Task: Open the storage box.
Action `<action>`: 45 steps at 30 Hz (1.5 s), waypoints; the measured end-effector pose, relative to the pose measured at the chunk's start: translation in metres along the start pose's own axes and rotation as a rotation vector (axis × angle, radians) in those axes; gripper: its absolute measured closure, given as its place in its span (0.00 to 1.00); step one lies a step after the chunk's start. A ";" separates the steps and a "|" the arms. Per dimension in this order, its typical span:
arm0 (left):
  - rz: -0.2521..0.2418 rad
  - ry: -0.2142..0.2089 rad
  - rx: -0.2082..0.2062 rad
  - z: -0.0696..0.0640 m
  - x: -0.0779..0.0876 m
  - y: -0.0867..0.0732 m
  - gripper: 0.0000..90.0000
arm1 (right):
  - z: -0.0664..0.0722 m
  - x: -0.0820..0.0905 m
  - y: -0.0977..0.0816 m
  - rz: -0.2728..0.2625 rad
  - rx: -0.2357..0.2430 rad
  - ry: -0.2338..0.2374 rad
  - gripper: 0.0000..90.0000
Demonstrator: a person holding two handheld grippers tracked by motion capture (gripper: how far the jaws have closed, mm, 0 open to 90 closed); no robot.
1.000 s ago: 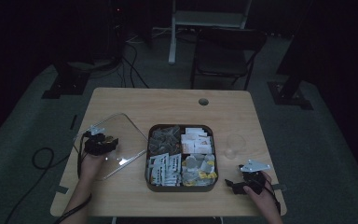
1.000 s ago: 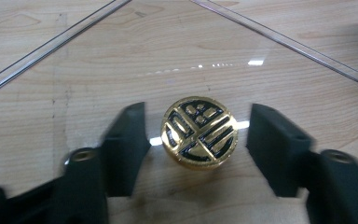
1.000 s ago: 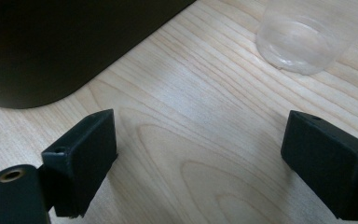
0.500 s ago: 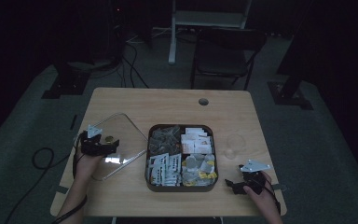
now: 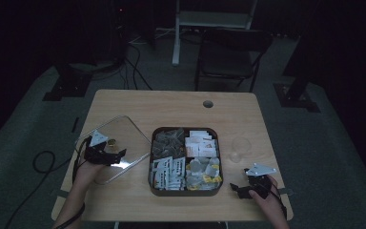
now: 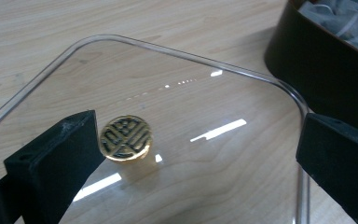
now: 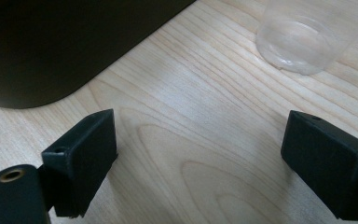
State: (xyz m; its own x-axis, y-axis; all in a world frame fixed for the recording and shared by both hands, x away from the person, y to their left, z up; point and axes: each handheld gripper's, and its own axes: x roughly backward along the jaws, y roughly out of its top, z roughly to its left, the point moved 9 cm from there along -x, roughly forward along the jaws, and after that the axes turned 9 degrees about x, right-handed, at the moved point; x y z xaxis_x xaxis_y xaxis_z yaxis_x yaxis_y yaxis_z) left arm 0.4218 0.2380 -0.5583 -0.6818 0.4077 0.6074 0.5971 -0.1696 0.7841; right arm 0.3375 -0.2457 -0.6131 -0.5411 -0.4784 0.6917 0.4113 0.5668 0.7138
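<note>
We had set the clear lid [image 5: 112, 143] down by the desk's left edge, left gripper [image 6: 196, 154] jaws just opened wide off its gold knob [image 6: 126, 138], the tea box [image 5: 186, 160] uncovered, right gripper [image 7: 198, 154] gaping empty.

Dim room; grey carpet floor [image 5: 324, 143]; dark folding chair [image 5: 231, 52] behind wooden table [image 5: 181, 107]; cables [image 5: 138, 71] on floor.
</note>
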 end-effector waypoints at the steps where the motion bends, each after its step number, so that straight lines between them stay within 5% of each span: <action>1: -0.002 -0.011 0.000 -0.002 0.000 -0.001 0.01 | 0.000 0.000 0.000 0.000 0.000 0.000 0.11; 29: 0.074 -0.157 -0.186 -0.051 0.020 -0.043 0.01 | 0.000 0.000 0.000 -0.001 0.000 0.000 0.11; 45: 0.105 -0.222 -0.219 -0.085 0.026 -0.067 0.01 | 0.000 0.000 0.000 -0.001 -0.001 0.000 0.11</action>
State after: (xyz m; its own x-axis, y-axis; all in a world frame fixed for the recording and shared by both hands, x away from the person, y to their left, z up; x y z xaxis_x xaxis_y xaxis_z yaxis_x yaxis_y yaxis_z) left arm 0.3281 0.1835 -0.5840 -0.4986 0.5592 0.6624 0.5377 -0.3999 0.7423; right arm 0.3376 -0.2456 -0.6131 -0.5415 -0.4790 0.6909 0.4111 0.5660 0.7146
